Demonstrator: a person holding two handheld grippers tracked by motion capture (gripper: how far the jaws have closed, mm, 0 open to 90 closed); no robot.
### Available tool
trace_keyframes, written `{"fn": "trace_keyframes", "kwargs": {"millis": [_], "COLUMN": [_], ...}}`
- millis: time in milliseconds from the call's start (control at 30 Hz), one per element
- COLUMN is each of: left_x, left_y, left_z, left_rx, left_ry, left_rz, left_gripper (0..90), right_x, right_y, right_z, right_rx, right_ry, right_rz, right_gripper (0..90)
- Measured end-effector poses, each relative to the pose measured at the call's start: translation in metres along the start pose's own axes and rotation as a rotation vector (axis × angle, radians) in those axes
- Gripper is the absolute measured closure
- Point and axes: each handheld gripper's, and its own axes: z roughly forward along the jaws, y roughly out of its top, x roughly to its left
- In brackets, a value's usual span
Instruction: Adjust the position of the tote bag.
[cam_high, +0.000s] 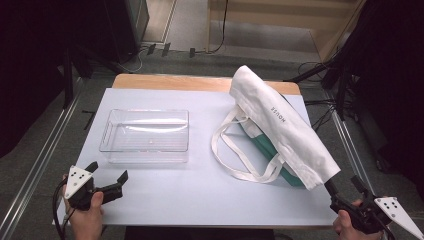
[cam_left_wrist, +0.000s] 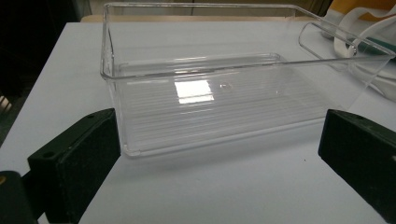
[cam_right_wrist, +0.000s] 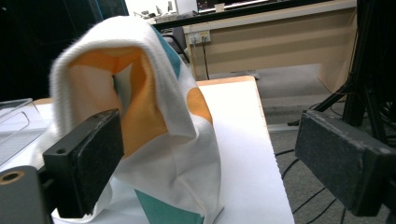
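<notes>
Work in hand: I judge it to be getting the white tote bag (cam_high: 280, 125) into the clear plastic bin (cam_high: 145, 136); nothing in the pictures shows that step done.
Bag: in the high view it lies at centre right on the worktop (cam_high: 200, 190), its mouth lifted toward the lower right corner, handles looped on the sheet to its left, something teal showing beneath it.
Bin: left of centre in the high view, upright and bare inside, well apart from the bag.
My right gripper (cam_high: 345, 187): at lower right, jaws spread wide; one jaw reaches into the raised mouth of the bag and props the cloth up. In the right gripper view the cloth (cam_right_wrist: 140, 107) drapes over the left jaw, and the pads do not pinch it.
My left gripper (cam_high: 107, 175): at lower left, released, holding nothing, facing the bin's near wall (cam_left_wrist: 210, 116).
Done: the bag's mouth is held open.
Left: moving the bag across and setting it into the bin.
</notes>
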Motion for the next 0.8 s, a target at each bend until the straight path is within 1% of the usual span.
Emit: {"fn": "trace_keyframes", "kwargs": {"millis": [100,200,233,267,367,400,467,500,567,633,733,800], "left_x": [-0.002,-0.005,-0.005,-0.007,-0.008,-0.008,-0.008,-0.007,-0.006,-0.006,-0.009,-0.011], "left_y": [0.0,0.0,0.001,0.001,0.001,0.002,0.002,0.003,0.004,0.004,0.005,0.007], "left_z": [0.0,-0.001,-0.002,-0.002,-0.003,-0.004,-0.004,-0.006,-0.007,-0.007,-0.005,-0.004], "left_rx": [0.0,-0.002,-0.003,-0.005,0.001,0.003,0.001,-0.005,-0.005,-0.001,-0.005,-0.003], "left_ry": [-0.005,-0.015,-0.019,-0.024,-0.022,-0.02,-0.019,-0.021,-0.027,-0.03,-0.034,-0.04], "left_rz": [-0.014,-0.012,-0.014,-0.019,-0.016,-0.019,-0.023,-0.037,-0.053,-0.048,-0.048,-0.043], "left_gripper": [0.0,0.0,0.0,0.0,0.0,0.0,0.0,0.0,0.0,0.0,0.0,0.0], "right_x": [0.004,0.012,0.014,0.017,0.025,0.027,0.029,0.029,0.027,0.023,0.024,0.03], "right_y": [0.003,0.006,0.007,0.009,0.012,0.014,0.017,0.019,0.023,0.027,0.03,0.031], "right_z": [0.0,0.002,0.002,0.003,0.005,0.005,0.003,0.001,-0.004,-0.011,-0.017,-0.015], "right_rx": [-0.005,-0.007,-0.002,-0.005,0.0,0.002,-0.01,-0.017,-0.031,-0.05,-0.075,-0.062], "right_ry": [0.024,0.057,0.07,0.082,0.109,0.109,0.087,0.074,0.052,0.036,0.051,0.074], "right_rz": [0.004,-0.01,0.001,-0.001,0.006,0.004,-0.012,-0.014,-0.005,0.011,0.027,0.021], "right_gripper": [8.5,9.2,9.2,9.4,9.4,9.4,10.1,10.6,10.9,11.8,12.5,12.2]}}
